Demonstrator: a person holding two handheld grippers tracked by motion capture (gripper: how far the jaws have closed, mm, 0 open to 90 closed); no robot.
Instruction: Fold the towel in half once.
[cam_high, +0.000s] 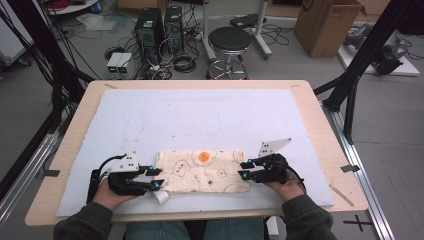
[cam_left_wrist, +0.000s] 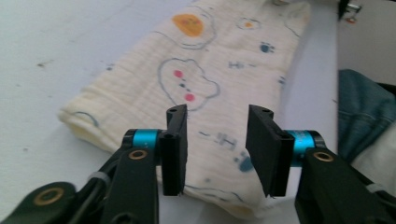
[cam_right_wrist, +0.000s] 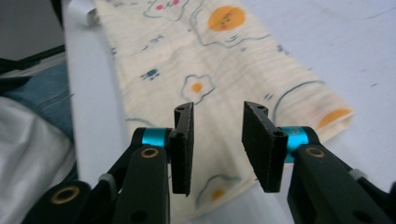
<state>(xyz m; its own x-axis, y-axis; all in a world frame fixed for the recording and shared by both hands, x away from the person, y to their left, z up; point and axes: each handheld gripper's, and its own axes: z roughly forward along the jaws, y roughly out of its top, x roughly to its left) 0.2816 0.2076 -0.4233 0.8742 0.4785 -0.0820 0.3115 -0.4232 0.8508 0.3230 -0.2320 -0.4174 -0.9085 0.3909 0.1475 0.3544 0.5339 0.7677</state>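
A folded cream cloth (cam_high: 202, 172) printed with fried eggs and small cartoon shapes lies on the white mat (cam_high: 200, 120) near the table's front edge. At its left end my left gripper (cam_high: 156, 178) is open, jaws just over the cloth's corner. In the left gripper view the cloth (cam_left_wrist: 196, 70) stretches away beneath the left gripper (cam_left_wrist: 217, 112), with a clear gap between the pads. My right gripper (cam_high: 244, 170) is open at the cloth's right end. In the right gripper view the cloth (cam_right_wrist: 196, 51) lies under the right gripper (cam_right_wrist: 217, 108), and nothing is pinched.
A small white tag (cam_high: 161, 196) pokes out at the cloth's front left corner. The wooden table (cam_high: 75, 130) borders the mat. Beyond it stand a black stool (cam_high: 229, 40), computer towers (cam_high: 150, 27) and a cardboard box (cam_high: 325, 25). Black frame posts flank both sides.
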